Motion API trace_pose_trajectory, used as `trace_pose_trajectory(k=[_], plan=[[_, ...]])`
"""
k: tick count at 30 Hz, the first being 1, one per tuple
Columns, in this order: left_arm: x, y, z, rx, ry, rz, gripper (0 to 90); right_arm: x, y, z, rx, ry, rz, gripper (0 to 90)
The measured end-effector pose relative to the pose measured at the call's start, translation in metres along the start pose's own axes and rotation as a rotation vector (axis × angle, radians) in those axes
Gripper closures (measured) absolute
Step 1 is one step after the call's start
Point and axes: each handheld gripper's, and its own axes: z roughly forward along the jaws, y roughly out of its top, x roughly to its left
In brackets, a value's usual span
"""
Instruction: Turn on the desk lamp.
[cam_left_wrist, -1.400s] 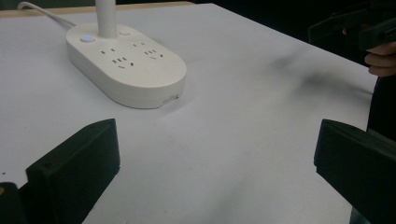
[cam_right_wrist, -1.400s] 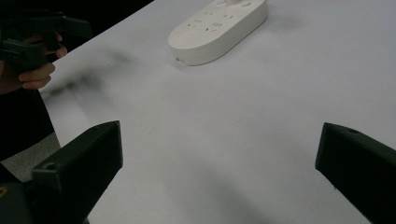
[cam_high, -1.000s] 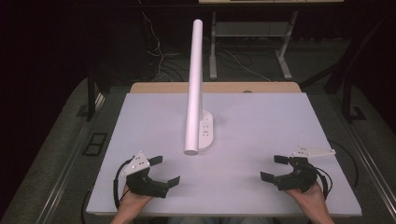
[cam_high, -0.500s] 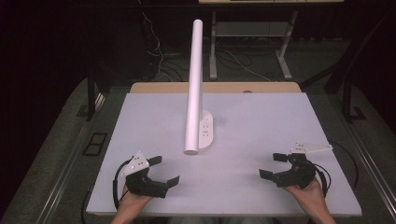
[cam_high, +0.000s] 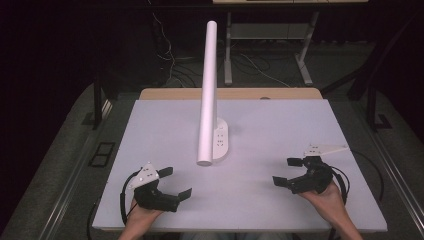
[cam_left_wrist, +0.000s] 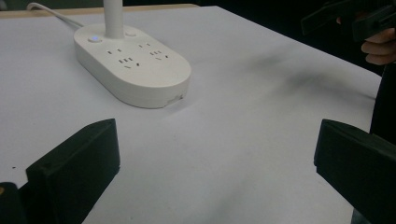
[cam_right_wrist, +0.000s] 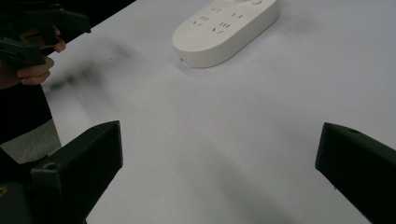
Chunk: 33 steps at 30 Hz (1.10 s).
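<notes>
Near the middle of the white surface (cam_high: 280, 135), slightly toward the far edge: a white power-strip base (cam_high: 220, 142), oval, long axis running from near edge to far edge, sockets and a small lit button on top. Rising from its far end, a tall white tube (cam_high: 207, 95), leaning toward the camera in the high view so that its lower end appears to hang over the base's near tip. From the base's far end, a white cord (cam_left_wrist: 49, 11) trailing off toward the far edge. Outward from there, toward the near edge: the left claw (cam_high: 172, 182) near the near-left corner, released, jaws spread wide, holding nothing, resting low on or just above the surface; the right claw (cam_high: 290, 171) toward the near-right corner, likewise released and empty. Well apart from the base, both of them. From the left claw, base ahead and to the right, nearer rounded end facing it; from the right claw, base ahead and to the left. Roughly equal reach from either hand, the left perhaps slightly closer. Most likely a reach inward and forward for whichever claw goes first, meeting the base across its short width.
</notes>
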Motion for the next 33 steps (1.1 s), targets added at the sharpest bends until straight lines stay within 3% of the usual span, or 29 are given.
trace_pose_trajectory(k=[15, 33], plan=[[0.0, 0.0, 0.0, -0.006, -0.004, -0.005, 0.0, 0.006, 0.031, 0.016, 0.041, 0.002, -0.055, 0.3], [0.001, 0.0, -0.001, -0.007, 0.0, -0.003, 0.0, 0.0, 0.063, 0.038, 0.076, 0.001, -0.085, 0.3]])
